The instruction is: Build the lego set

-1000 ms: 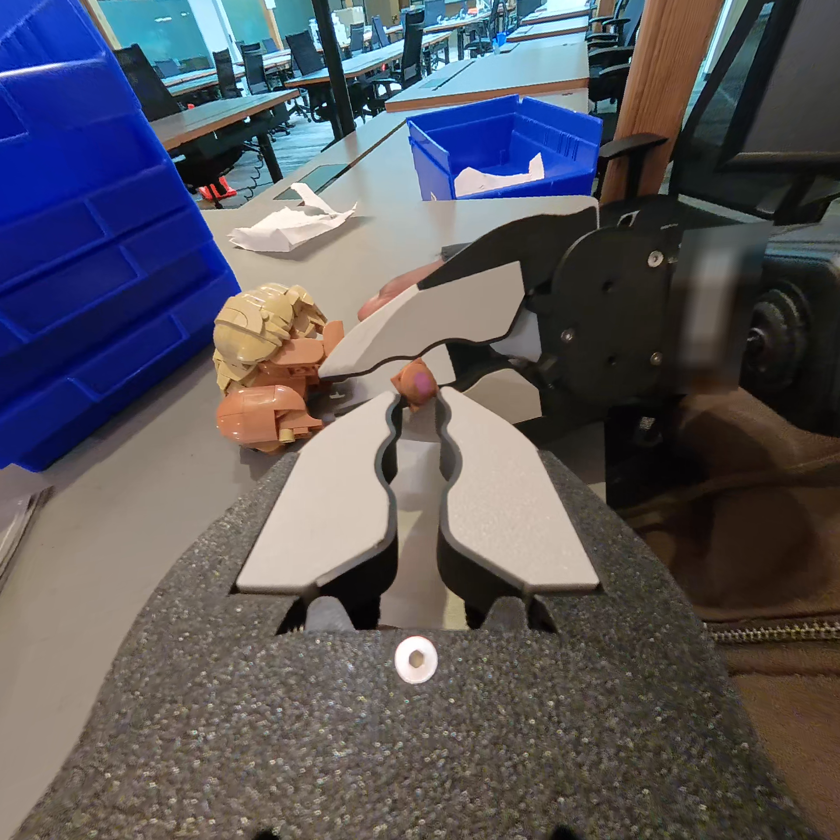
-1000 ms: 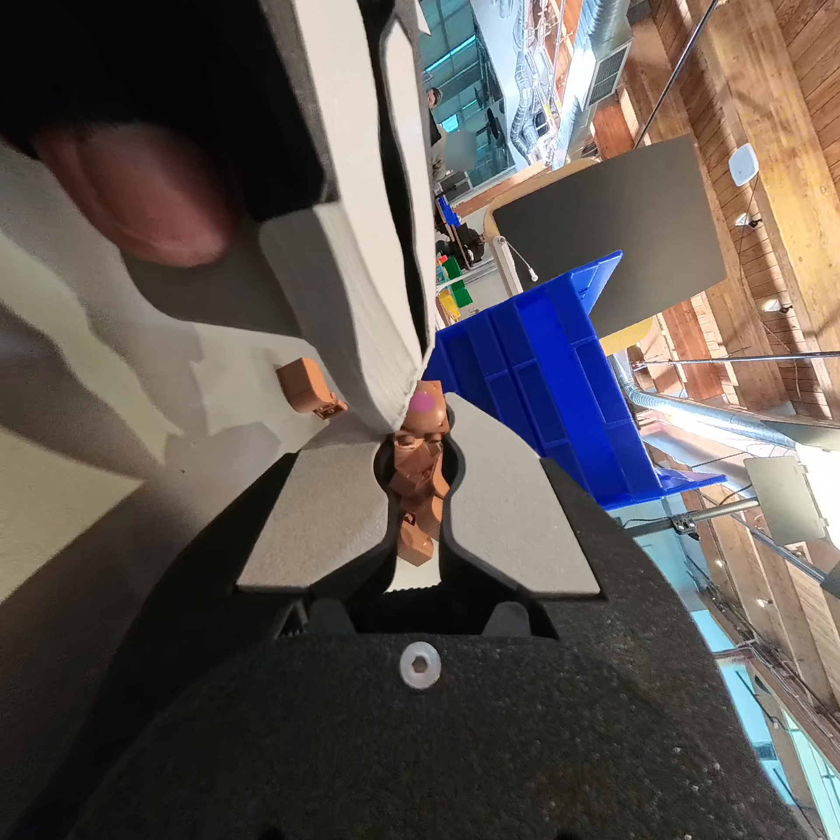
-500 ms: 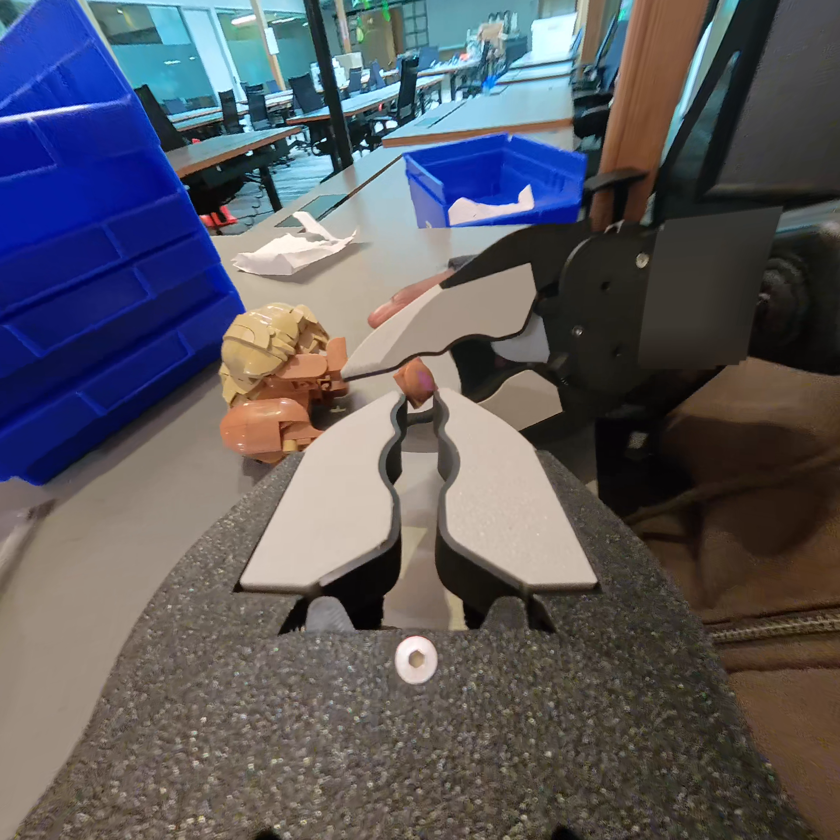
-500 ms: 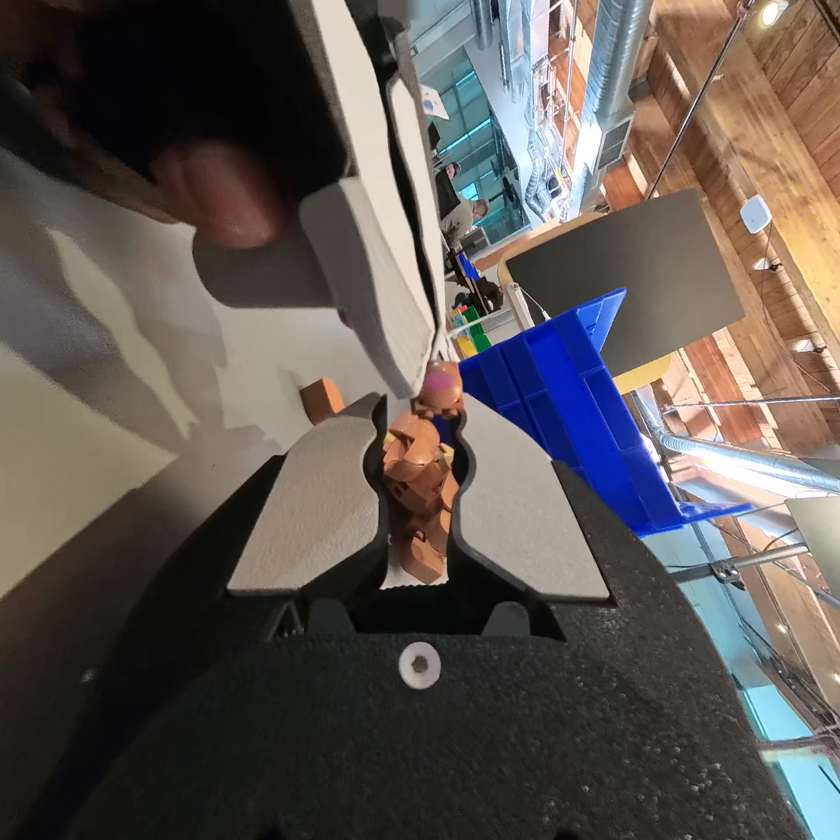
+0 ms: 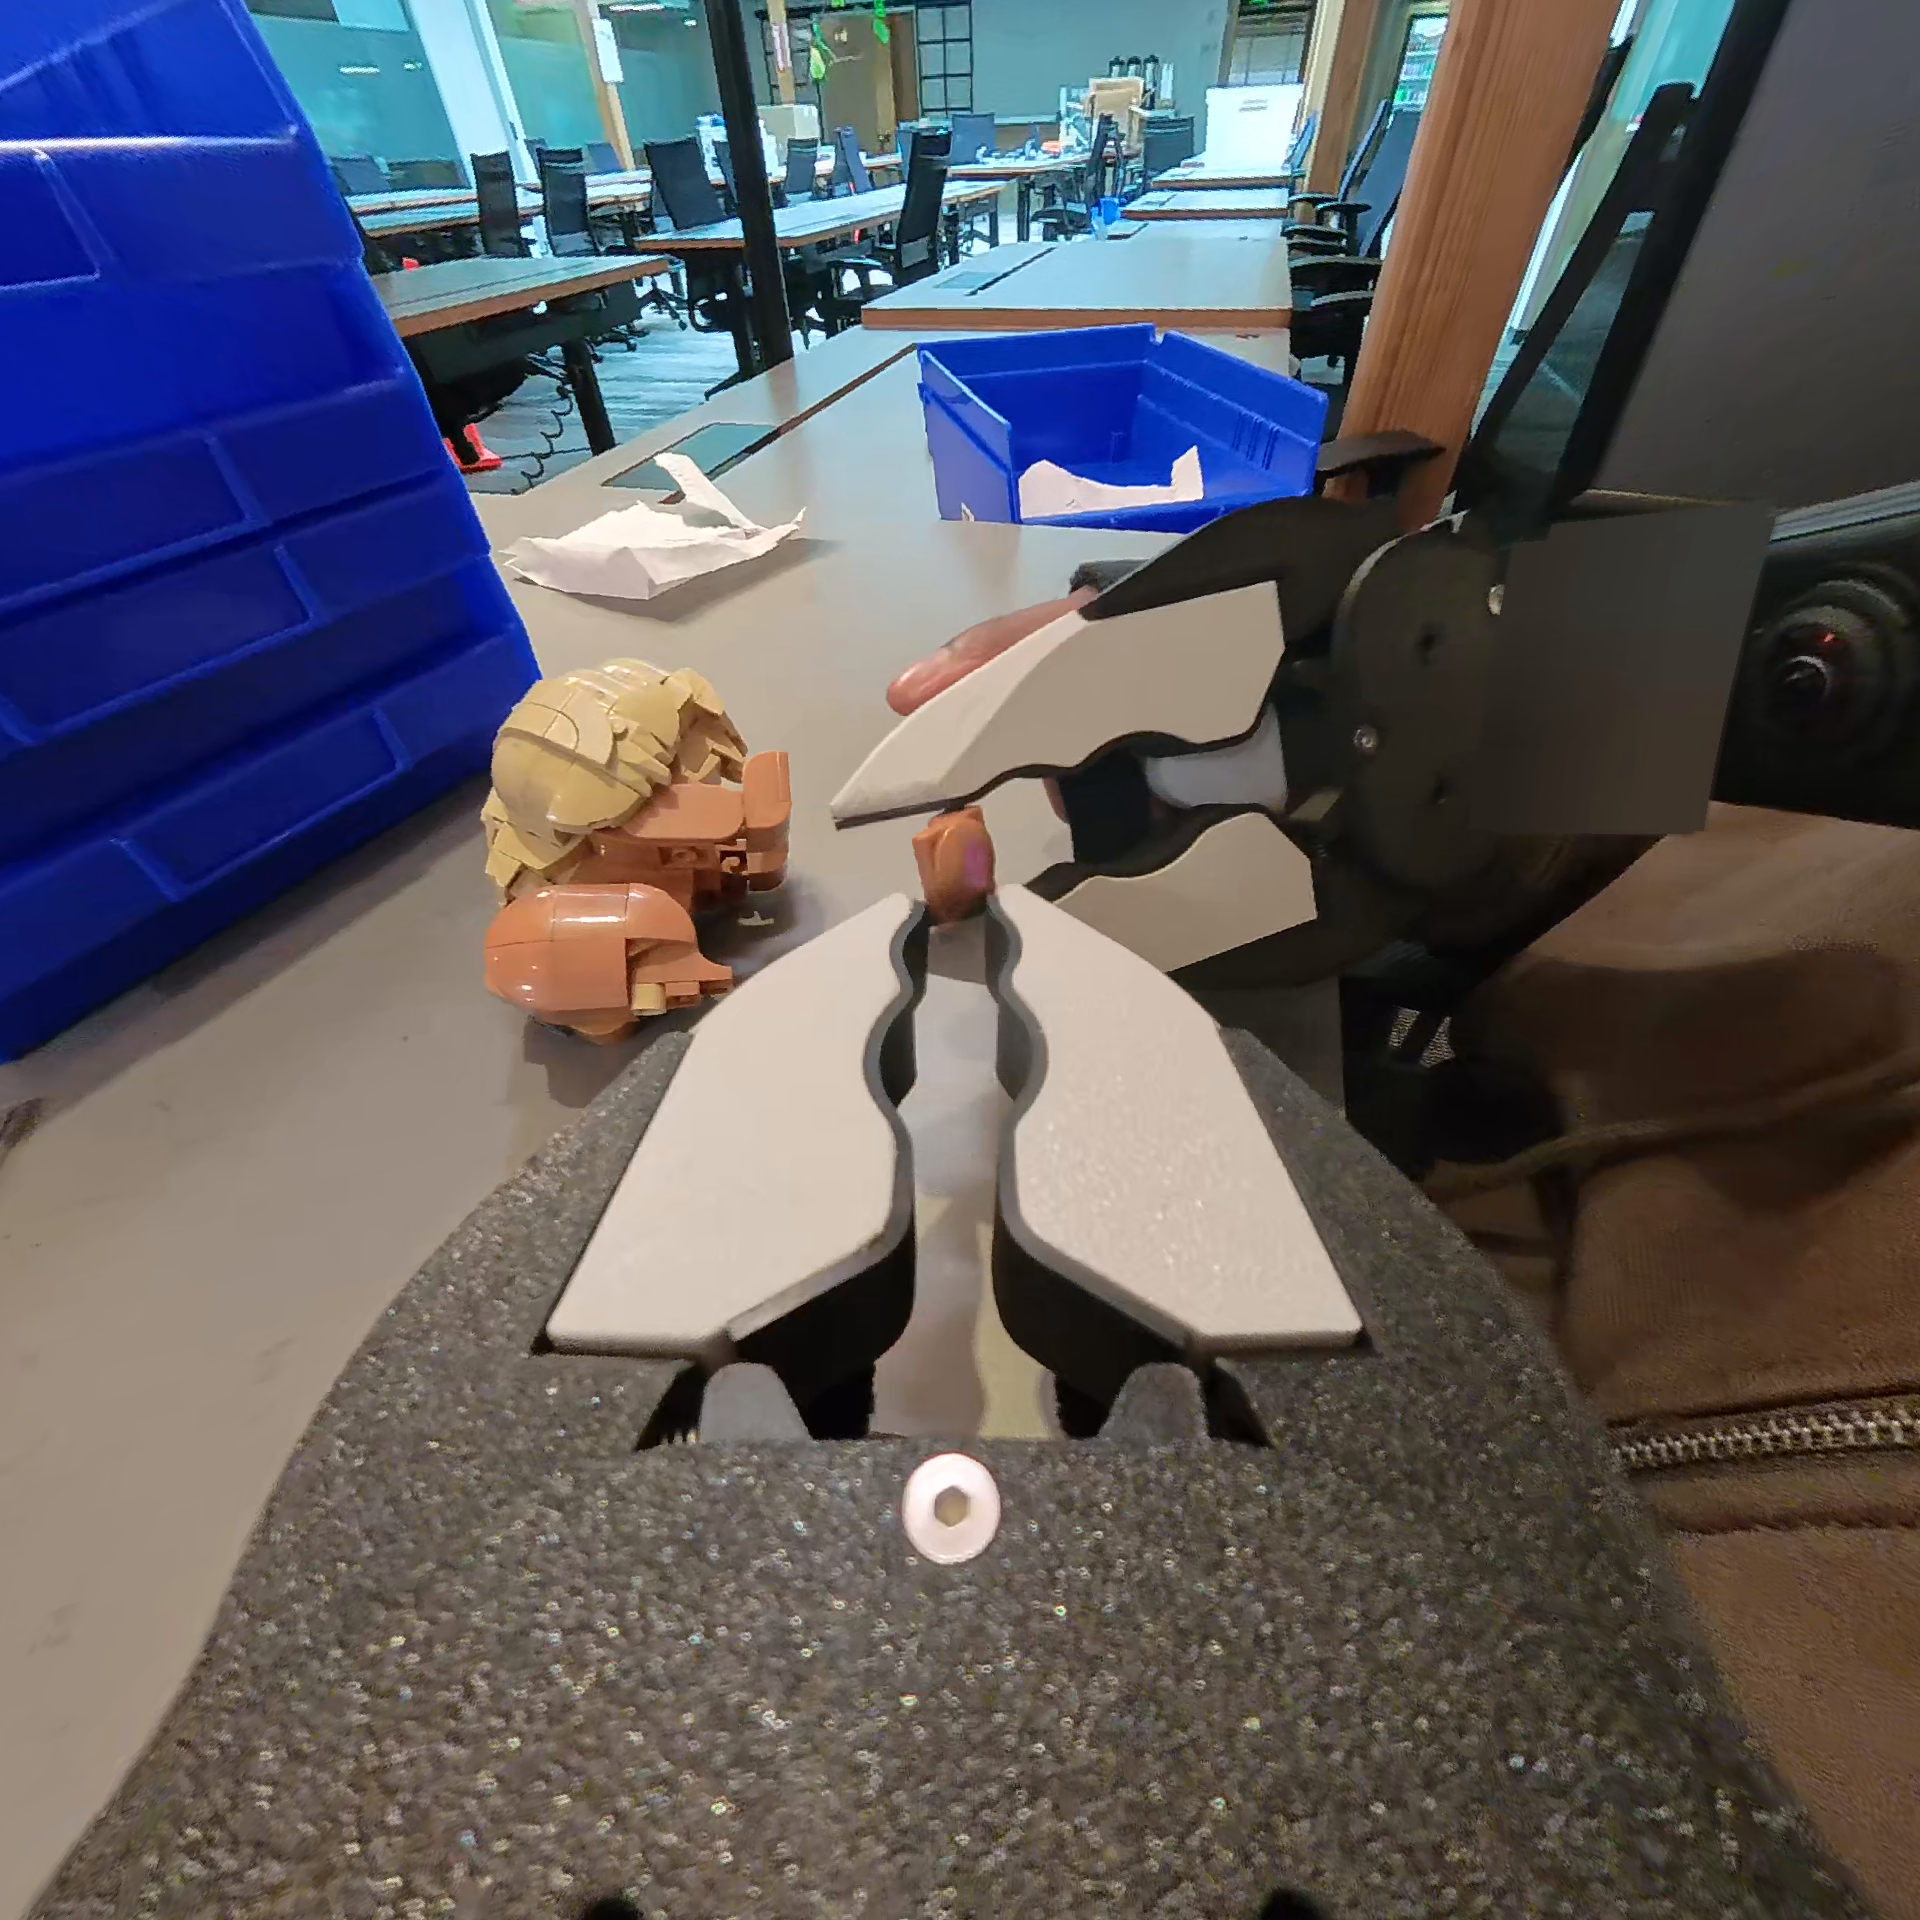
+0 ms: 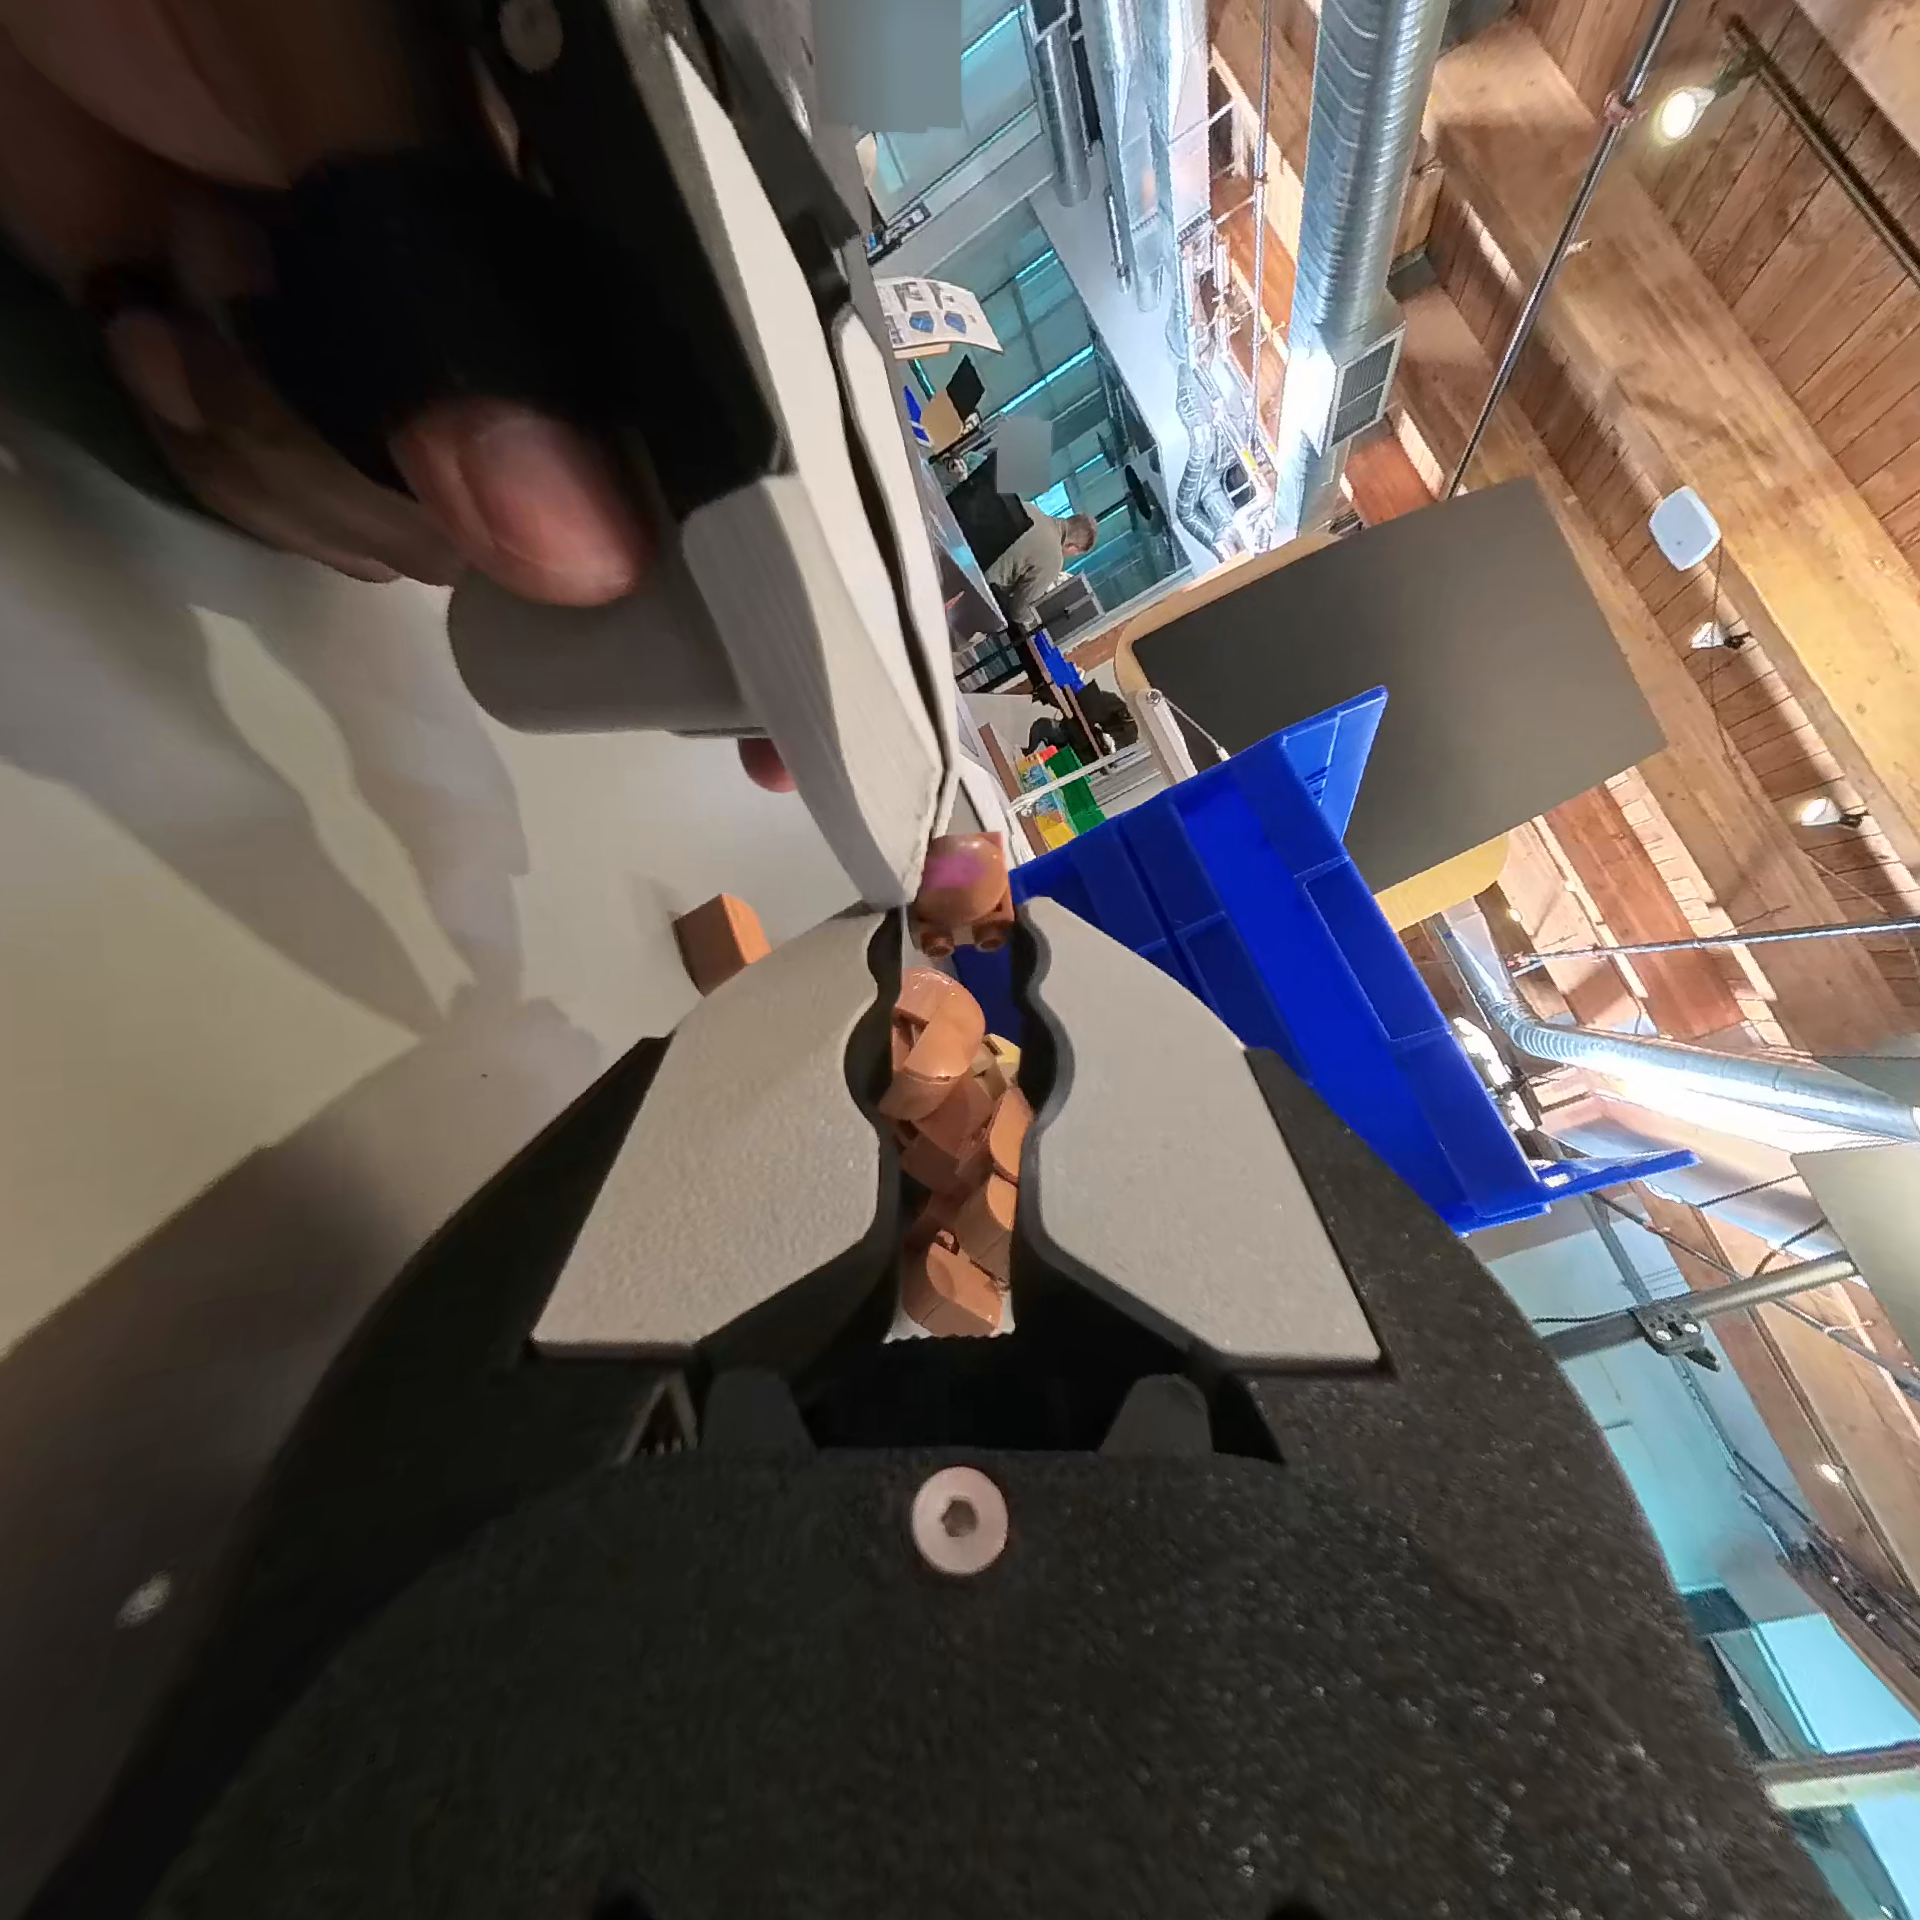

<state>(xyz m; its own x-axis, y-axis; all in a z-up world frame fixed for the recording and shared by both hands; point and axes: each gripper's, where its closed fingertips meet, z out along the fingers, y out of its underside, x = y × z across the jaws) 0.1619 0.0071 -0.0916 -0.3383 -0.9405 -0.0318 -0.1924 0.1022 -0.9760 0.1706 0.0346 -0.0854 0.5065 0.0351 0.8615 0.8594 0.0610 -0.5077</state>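
Near the middle of the grey table (image 5: 260, 1195), just above its surface, the left gripper (image 5: 954, 916) has its fingertips clenched on the lower end of a small brown Lego piece (image 5: 951, 868) with a pink spot on it. The right gripper (image 6: 956, 920) reaches in from the right. A second ago its upper finger stretched left as far as the part-built tan and brown Lego figure (image 5: 623, 831) and hid part of it. It has since drawn back to the right, so the figure now lies in full view and well apart from both tools. The piece, which sat deeper between the right gripper's fingers, is now only at their very tips. The upper finger touches the top of the piece, but whether the right fingers are pinching it or have let go cannot be told from either view. The left grip looks unchanged over the same second. This reads as a handover or regrasp nearing its end, with the piece passing to the left tool. The piece is not yet on the figure, which waits beside the large blue bin (image 5: 208, 520) on the left. A loose brown brick (image 6: 722, 935) lies on the table, and crumpled paper (image 5: 655, 545) and a smaller blue bin (image 5: 1122, 436) sit farther off.
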